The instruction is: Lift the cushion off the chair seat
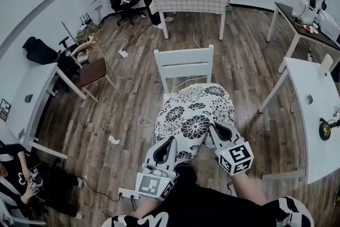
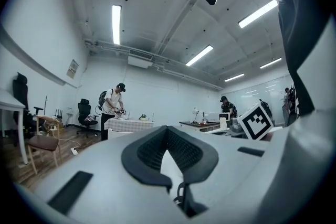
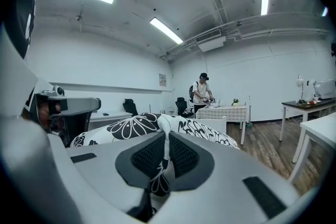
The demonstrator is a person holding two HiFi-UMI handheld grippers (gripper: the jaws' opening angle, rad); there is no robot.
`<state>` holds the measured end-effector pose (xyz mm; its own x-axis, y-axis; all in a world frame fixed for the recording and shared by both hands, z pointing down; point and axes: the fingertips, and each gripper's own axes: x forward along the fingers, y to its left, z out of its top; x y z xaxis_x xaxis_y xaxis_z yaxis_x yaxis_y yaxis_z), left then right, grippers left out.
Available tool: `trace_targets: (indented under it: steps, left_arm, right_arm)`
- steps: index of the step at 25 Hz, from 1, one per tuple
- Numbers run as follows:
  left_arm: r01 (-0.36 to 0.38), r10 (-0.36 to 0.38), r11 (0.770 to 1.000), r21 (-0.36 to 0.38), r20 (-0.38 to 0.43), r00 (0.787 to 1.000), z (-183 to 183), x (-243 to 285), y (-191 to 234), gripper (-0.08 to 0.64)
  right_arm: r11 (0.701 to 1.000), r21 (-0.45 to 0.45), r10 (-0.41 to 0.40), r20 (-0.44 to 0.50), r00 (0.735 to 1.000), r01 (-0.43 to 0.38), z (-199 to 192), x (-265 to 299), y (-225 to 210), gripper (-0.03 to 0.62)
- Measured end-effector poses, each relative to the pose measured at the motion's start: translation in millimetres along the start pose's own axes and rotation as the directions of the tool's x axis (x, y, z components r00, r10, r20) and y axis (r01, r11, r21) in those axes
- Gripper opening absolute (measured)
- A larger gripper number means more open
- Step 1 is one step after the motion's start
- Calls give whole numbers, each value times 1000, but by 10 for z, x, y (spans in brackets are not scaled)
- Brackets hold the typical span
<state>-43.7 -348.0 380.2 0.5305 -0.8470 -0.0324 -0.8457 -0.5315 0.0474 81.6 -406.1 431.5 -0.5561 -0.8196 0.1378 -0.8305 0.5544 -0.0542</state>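
Note:
A black-and-white flowered cushion (image 1: 196,109) hangs tilted over a white wooden chair (image 1: 183,62), and it hides nearly all of the seat. My left gripper (image 1: 169,142) is shut on the cushion's near left edge. My right gripper (image 1: 219,128) is shut on its near right edge. In the left gripper view the left gripper (image 2: 169,157) pinches a white wedge of fabric (image 2: 169,168). The right gripper view shows the right gripper (image 3: 167,152) clamped on a fold, with the cushion (image 3: 131,126) bulging beyond the pads.
A white table (image 1: 314,114) stands at the right and another (image 1: 29,101) at the left. A brown stool (image 1: 91,72) is left of the chair. A cloth-covered table (image 1: 188,0) with a person beside it is at the back. Cables lie on the wooden floor.

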Motion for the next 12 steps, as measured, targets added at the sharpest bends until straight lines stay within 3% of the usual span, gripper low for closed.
trace_targets:
  steps: [12]
  left_arm:
    - [6,-6,1000,-19,0,1000,32,-41,-218,0]
  right_arm:
    - [998,53,12,75,997,-16,207,-270,-15,31]
